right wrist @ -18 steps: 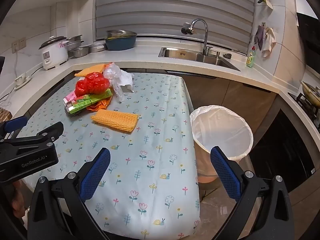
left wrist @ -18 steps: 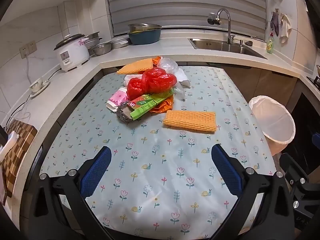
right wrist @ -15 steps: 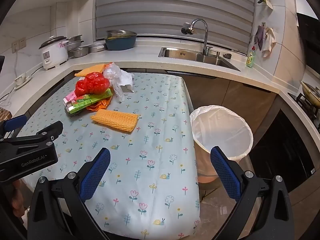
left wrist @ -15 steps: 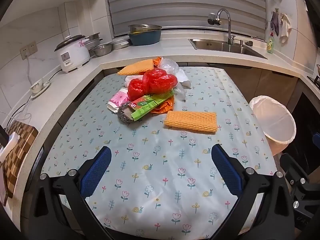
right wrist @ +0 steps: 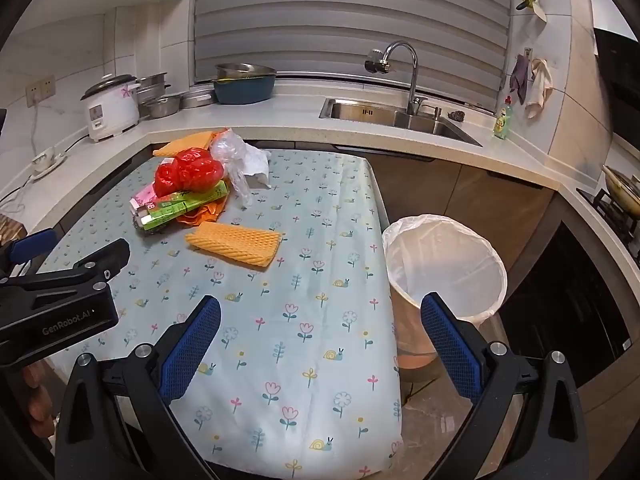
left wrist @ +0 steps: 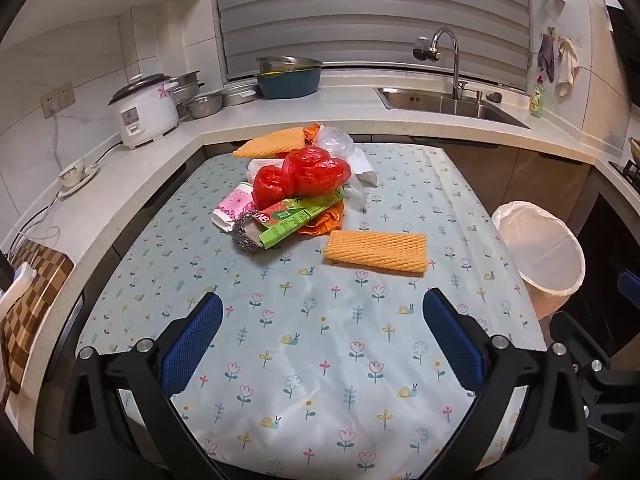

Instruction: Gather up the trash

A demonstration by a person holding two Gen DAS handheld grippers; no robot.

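Observation:
A pile of trash lies at the far side of the flowered table (left wrist: 320, 360): a red plastic bag (left wrist: 304, 176), a green carton (left wrist: 300, 216), a pink packet (left wrist: 234, 206), clear plastic (left wrist: 340, 144) and an orange foam net (left wrist: 276, 144). Another orange foam net (left wrist: 376, 250) (right wrist: 236, 242) lies alone, nearer. A white-lined bin (left wrist: 540, 248) (right wrist: 444, 264) stands right of the table. My left gripper (left wrist: 320, 340) is open and empty over the near table. My right gripper (right wrist: 320, 344) is open and empty near the table's right edge, by the bin.
A counter wraps the back and left, with a rice cooker (left wrist: 146, 110), metal bowls (left wrist: 204, 104), a blue basin (left wrist: 288, 80) and a sink with tap (left wrist: 448, 102). A wooden board (left wrist: 28, 292) lies left. The left gripper's body (right wrist: 60, 300) shows in the right wrist view.
The left gripper has moved slightly forward and down toward the table. The right gripper has hardly moved. Both stay open.

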